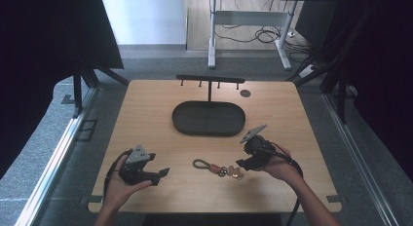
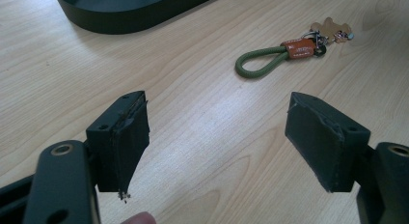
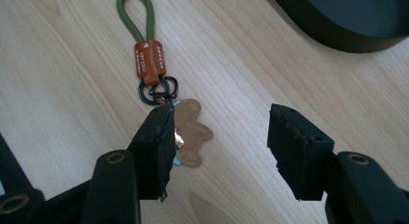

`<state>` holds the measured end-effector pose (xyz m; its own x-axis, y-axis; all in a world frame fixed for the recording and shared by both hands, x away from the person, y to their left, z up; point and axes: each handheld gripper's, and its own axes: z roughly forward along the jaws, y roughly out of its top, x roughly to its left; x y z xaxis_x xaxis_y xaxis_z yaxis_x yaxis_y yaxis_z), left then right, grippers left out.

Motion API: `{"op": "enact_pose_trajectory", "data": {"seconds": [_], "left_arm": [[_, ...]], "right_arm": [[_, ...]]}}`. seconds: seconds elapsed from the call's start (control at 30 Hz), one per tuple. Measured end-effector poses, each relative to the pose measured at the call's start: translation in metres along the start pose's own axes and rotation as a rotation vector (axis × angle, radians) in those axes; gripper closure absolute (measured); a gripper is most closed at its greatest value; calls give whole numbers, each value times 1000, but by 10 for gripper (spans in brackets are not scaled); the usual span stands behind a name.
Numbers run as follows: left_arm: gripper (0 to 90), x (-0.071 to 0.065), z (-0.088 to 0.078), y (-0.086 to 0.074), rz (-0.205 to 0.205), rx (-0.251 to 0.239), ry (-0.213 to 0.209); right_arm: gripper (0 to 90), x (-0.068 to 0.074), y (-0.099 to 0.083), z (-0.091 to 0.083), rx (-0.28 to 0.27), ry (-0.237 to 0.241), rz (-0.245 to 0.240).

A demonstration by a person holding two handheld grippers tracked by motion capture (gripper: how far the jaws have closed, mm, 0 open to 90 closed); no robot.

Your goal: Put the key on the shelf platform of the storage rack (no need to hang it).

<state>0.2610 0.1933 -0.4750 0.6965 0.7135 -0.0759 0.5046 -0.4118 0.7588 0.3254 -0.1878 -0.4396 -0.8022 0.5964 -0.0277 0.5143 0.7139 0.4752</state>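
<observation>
A keychain [image 1: 217, 168] lies flat on the wooden table [image 1: 146, 114]: a green cord loop, an orange band, dark rings and a tan gingerbread-shaped tag. My right gripper [image 1: 242, 163] is just right of the tag, low over the table. In the right gripper view its jaws [image 3: 220, 112] stand open; the tag [image 3: 193, 130] lies on the wood against the left jaw, partly hidden by it, and nothing is between the pads. My left gripper [image 1: 163, 173] rests at the front left, apart from the keychain [image 2: 270, 60], its jaws [image 2: 217, 96] open and empty.
A dark oval tray [image 1: 208, 118] sits mid-table behind the keychain, with a black T-shaped peg rack [image 1: 209, 80] rising behind it. A small dark disc [image 1: 245, 93] lies at the back right. Dark curtains flank both sides of the table.
</observation>
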Motion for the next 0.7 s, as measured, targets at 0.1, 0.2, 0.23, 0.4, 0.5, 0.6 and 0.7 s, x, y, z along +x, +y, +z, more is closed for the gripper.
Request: {"op": "enact_pose_trajectory", "data": {"seconds": [0.1,0.2,0.23,0.4,0.5,0.6,0.7], "left_arm": [[239,0,1,0,-1,3,0],[239,0,1,0,-1,4,-1],[239,0,1,0,0,3,-1],[239,0,1,0,5,5,-3],[239,0,1,0,-1,3,-3],[239,0,1,0,-3,2,-3],[239,0,0,0,-5,0,-3]], "right_arm": [[443,3,3,3,9,6,-11],[444,5,6,6,15,10,-15],[444,6,7,7,21,13,-16],[444,12,13,14,33,26,-47],[445,14,16,17,46,31,-55],[447,16,19,21,58,36,-57],[450,18,20,25,68,41,-66]]}}
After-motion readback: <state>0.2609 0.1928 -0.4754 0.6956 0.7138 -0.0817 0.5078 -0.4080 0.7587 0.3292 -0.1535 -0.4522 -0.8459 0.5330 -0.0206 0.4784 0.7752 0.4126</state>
